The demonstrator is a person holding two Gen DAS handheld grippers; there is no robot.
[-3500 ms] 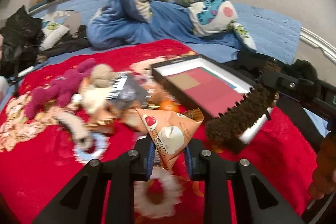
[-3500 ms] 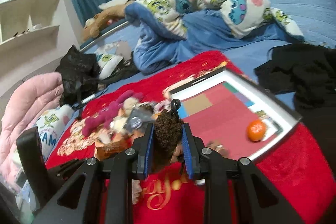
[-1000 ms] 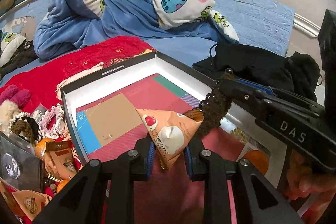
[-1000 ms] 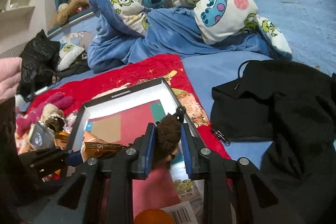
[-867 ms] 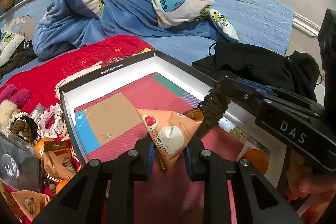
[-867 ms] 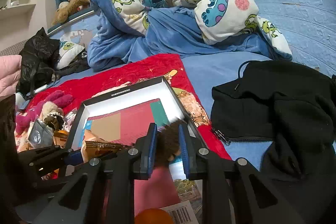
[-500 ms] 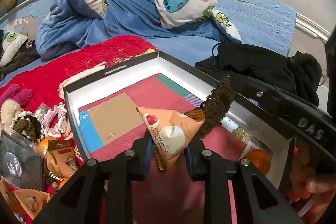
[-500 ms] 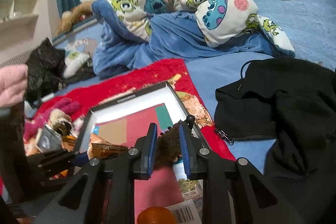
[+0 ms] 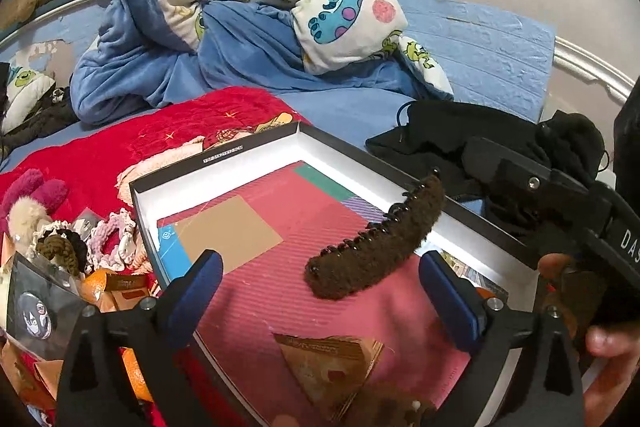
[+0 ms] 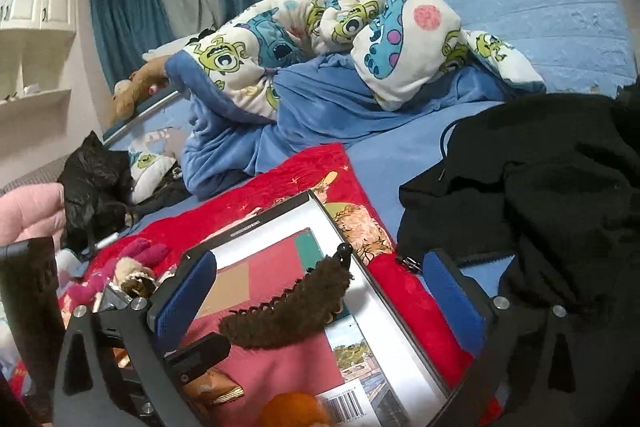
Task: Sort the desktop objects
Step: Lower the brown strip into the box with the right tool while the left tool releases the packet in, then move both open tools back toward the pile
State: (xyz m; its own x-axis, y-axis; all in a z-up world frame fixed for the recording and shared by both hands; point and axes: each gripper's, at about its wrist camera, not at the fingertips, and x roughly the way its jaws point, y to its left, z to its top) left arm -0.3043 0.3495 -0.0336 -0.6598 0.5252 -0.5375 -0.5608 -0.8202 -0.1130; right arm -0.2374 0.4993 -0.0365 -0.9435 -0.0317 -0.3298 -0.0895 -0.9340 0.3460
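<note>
A shallow black-rimmed box (image 9: 248,147) with a red and tan bottom lies on the red blanket. In it rest a brown fuzzy hair claw (image 9: 376,251), an orange triangular snack packet (image 9: 332,359) and an orange fruit (image 10: 292,411). My left gripper (image 9: 322,303) hangs over the box's near part with its jaws opening; the packet lies loose below them. My right gripper (image 10: 320,303) is also opening, and the hair claw (image 10: 288,311) lies free between its blue pads, touching neither. A hand (image 9: 600,351) holds the right gripper at the box's right edge.
Left of the box is a heap of scrunchies (image 9: 112,239), a pink plush (image 9: 36,191), snack packets, oranges and a badge card (image 9: 36,315). Black clothing (image 10: 540,195) lies right of the box. A rumpled blue cartoon blanket (image 9: 240,27) fills the bed behind.
Both grippers have opened wide. The snack packet dropped from the left jaws into the box, and the hair claw left the right jaws and now lies in the box.
</note>
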